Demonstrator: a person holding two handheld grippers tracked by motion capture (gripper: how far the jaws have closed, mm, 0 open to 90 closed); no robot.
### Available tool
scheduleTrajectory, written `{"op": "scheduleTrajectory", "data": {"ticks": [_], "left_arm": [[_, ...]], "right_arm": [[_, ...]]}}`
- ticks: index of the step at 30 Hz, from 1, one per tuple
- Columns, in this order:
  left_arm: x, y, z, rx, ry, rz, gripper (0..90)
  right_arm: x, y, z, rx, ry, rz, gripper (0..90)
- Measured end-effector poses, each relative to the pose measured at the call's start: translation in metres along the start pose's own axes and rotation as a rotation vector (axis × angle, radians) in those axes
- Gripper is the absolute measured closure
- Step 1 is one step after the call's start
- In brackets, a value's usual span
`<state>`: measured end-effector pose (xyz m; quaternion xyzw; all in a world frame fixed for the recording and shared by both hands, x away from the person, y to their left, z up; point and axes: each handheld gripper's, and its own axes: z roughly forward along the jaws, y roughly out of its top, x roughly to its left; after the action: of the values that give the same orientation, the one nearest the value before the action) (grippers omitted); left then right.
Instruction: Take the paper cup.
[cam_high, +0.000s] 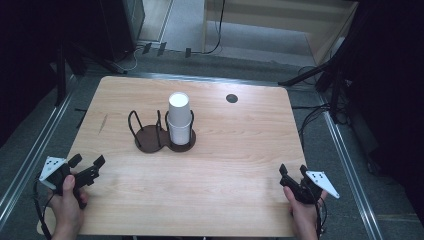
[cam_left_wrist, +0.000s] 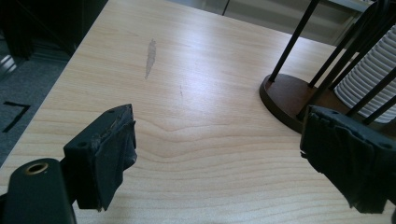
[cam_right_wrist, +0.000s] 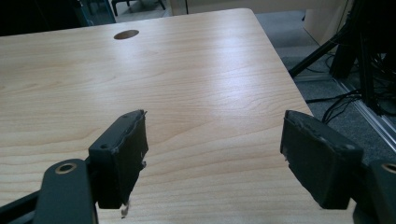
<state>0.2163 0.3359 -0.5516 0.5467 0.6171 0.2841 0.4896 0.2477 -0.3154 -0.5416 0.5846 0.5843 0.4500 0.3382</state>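
One white stack of paper cups (cam_high: 179, 120) stands in the right ring of the dark two-ring holder (cam_high: 150, 137), whose left ring is empty; both grippers, left gripper (cam_high: 90, 166) and right gripper (cam_high: 292, 172), have jaws spread.

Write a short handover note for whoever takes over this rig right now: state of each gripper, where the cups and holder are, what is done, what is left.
Left gripper: open, holding nothing, at the table's near left corner.
Right gripper: open, holding nothing, at the near right corner.
Stack of white paper cups: upright in the right ring of the dark two-ring holder, mid-table. The holder's left ring has no cups.
Done: nothing in hand; both grippers sit well back from the holder.
Left: probably a reach for the cup stack; the left gripper view already faces the holder, so that side seems better placed.
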Motion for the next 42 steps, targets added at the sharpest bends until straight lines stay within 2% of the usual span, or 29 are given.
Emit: {"op": "scheduleTrajectory", "data": {"ticks": [3,7,10,13,15,16,18,20,25,26,29,30,31,32,33,34,35,37,39,40,41,42], "left_arm": [[-0.002,0.0,0.003,0.008,0.011,0.018,11.1],[-0.008,0.0,0.006,0.021,0.021,0.068,11.1],[-0.008,-0.001,0.005,0.013,0.008,0.068,11.1],[-0.007,-0.002,0.003,0.01,-0.006,0.063,11.1],[-0.008,-0.002,0.003,0.01,-0.007,0.067,11.1],[-0.009,-0.002,0.003,0.011,-0.007,0.074,11.1],[-0.01,-0.002,0.003,0.012,-0.006,0.082,11.1],[-0.01,-0.002,0.004,0.019,-0.007,0.088,11.1],[-0.01,-0.002,0.004,0.02,-0.006,0.082,11.1],[-0.01,-0.002,0.004,0.02,-0.006,0.082,11.1],[-0.01,-0.002,0.004,0.023,-0.009,0.082,11.1],[-0.01,-0.002,0.004,0.023,-0.009,0.082,11.1],[-0.009,-0.002,0.004,0.024,-0.01,0.078,11.1],[-0.009,-0.002,0.004,0.024,-0.01,0.078,11.1],[-0.009,-0.002,0.004,0.022,-0.011,0.076,11.1],[-0.009,-0.002,0.004,0.022,-0.011,0.076,11.1],[-0.009,-0.002,0.004,0.023,-0.012,0.075,11.1],[-0.009,-0.002,0.005,0.025,-0.011,0.074,11.1],[-0.009,-0.002,0.004,0.023,-0.013,0.076,11.1],[-0.009,-0.002,0.004,0.023,-0.013,0.076,11.1],[-0.009,-0.002,0.005,0.023,-0.013,0.075,11.1],[-0.009,-0.002,0.005,0.025,-0.013,0.077,11.1]], "right_arm": [[0.001,0.0,-0.001,-0.005,0.0,0.001,23.0],[0.006,0.001,-0.001,0.004,0.001,-0.049,22.8],[0.009,0.004,-0.002,0.008,0.012,-0.04,22.3],[0.019,0.009,-0.002,-0.005,0.025,-0.065,22.2],[0.023,0.01,-0.002,-0.008,0.035,-0.064,22.1],[0.031,0.014,-0.001,-0.007,0.048,-0.082,21.7],[0.034,0.016,0.0,-0.01,0.053,-0.088,21.5],[0.042,0.024,0.001,-0.012,0.074,-0.093,21.3],[0.066,0.042,0.003,-0.028,0.122,-0.121,19.4],[0.066,0.042,0.003,-0.028,0.122,-0.121,19.4],[0.082,0.049,0.01,-0.027,0.149,-0.111,17.7],[0.082,0.049,0.01,-0.027,0.149,-0.111,17.7],[0.09,0.052,0.012,-0.027,0.164,-0.111,16.9],[0.09,0.052,0.012,-0.027,0.164,-0.111,16.9],[0.101,0.055,0.015,-0.023,0.178,-0.123,15.8],[0.101,0.055,0.015,-0.023,0.178,-0.123,15.8],[0.112,0.058,0.018,-0.019,0.198,-0.139,15.4],[0.124,0.061,0.022,-0.018,0.216,-0.162,15.0],[0.134,0.065,0.024,-0.015,0.23,-0.176,14.8],[0.134,0.065,0.024,-0.015,0.23,-0.176,14.8],[0.143,0.068,0.027,-0.014,0.244,-0.189,14.8],[0.146,0.069,0.028,-0.016,0.247,-0.194,14.8]]}}
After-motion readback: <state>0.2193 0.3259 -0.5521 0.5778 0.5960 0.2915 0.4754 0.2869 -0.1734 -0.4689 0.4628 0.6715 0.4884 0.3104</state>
